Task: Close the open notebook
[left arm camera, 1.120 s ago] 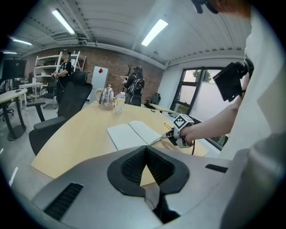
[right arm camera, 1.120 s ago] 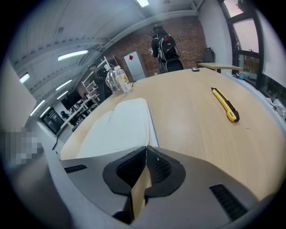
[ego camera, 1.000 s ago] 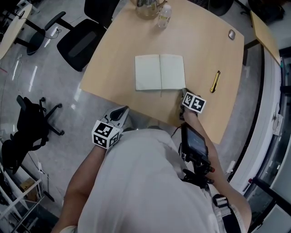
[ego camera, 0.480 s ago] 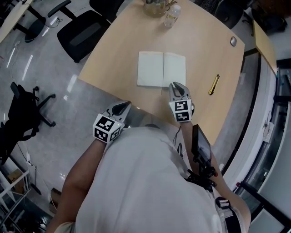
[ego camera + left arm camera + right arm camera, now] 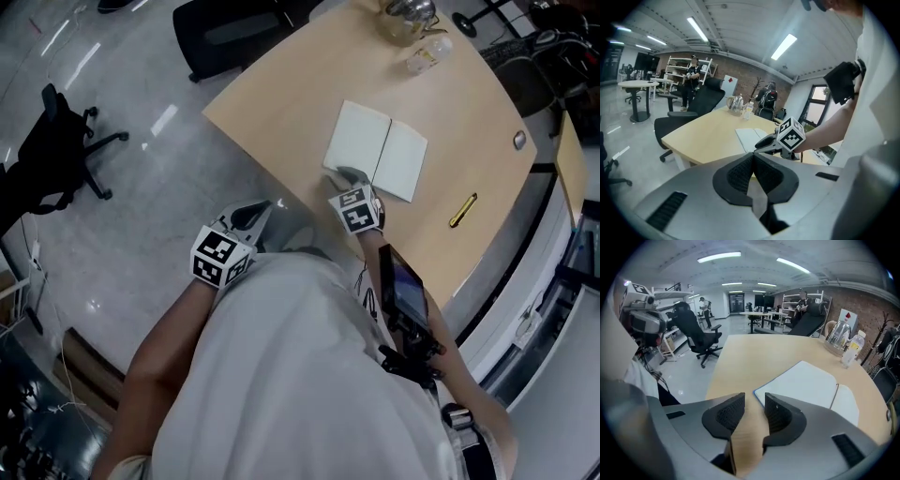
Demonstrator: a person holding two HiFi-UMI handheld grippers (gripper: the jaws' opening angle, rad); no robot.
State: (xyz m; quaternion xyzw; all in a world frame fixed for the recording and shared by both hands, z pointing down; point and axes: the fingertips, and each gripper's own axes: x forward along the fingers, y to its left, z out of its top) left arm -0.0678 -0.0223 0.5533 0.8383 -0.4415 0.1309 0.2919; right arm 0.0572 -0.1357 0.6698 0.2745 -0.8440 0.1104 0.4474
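Note:
The open notebook [image 5: 376,151] lies flat on the tan table [image 5: 281,103], white pages up. My right gripper [image 5: 339,173] hovers low at the notebook's near left corner, jaws a narrow gap apart with nothing between them. In the right gripper view that gripper [image 5: 754,401] points at the page corner of the notebook [image 5: 806,383], just ahead of the right jaw. My left gripper [image 5: 259,212] hangs off the table's near edge over the floor. In the left gripper view that gripper [image 5: 753,157] shows its pads pressed together and empty, and the notebook [image 5: 751,137] lies beyond.
A yellow pen [image 5: 463,210] lies right of the notebook. A water bottle [image 5: 427,52] and a glass jug [image 5: 408,19] stand at the table's far side, with a small round object [image 5: 518,141] near the right edge. Black office chairs [image 5: 234,33] stand on the floor to the left.
My right gripper has swung left from the notebook's near right corner to its near left corner. The head view has shifted. The left gripper has stayed by the table edge.

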